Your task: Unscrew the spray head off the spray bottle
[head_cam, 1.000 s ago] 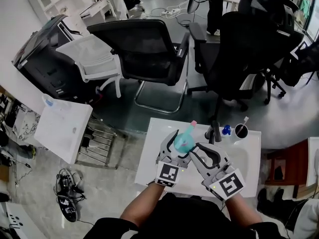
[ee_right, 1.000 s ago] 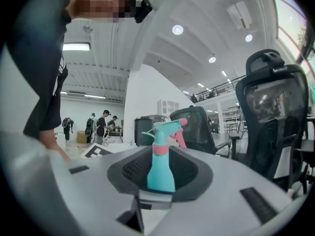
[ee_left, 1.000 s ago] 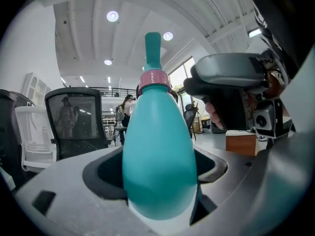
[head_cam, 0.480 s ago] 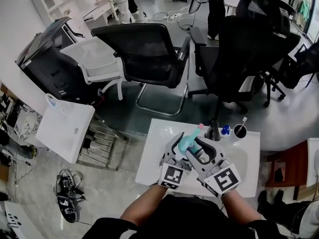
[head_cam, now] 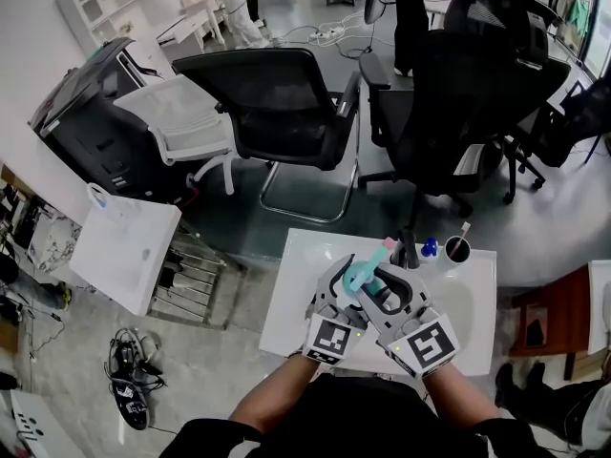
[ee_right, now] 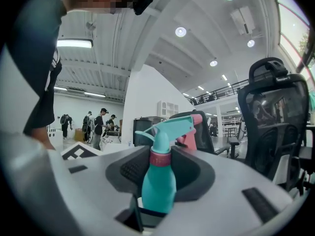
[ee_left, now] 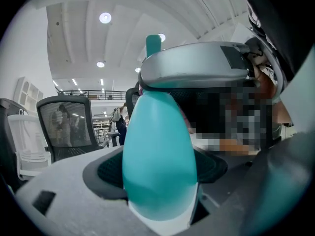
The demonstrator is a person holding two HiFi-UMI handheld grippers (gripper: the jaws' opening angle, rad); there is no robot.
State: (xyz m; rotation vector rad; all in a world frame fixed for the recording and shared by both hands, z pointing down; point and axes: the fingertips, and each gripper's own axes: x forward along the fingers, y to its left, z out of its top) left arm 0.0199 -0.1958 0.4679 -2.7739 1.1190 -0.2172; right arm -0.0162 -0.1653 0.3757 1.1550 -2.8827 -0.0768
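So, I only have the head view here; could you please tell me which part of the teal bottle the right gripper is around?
Observer: The right gripper has the pink collar, just under the spray head, between its fingers, which are closing.
Operator: Thanks. What is the left gripper doing?
Observer: The left gripper is clamped on the spray bottle's wide teal body.
Operator: Is the head off yet?
Observer: No. In the right gripper view the collar sits flush on the neck, with no gap showing.
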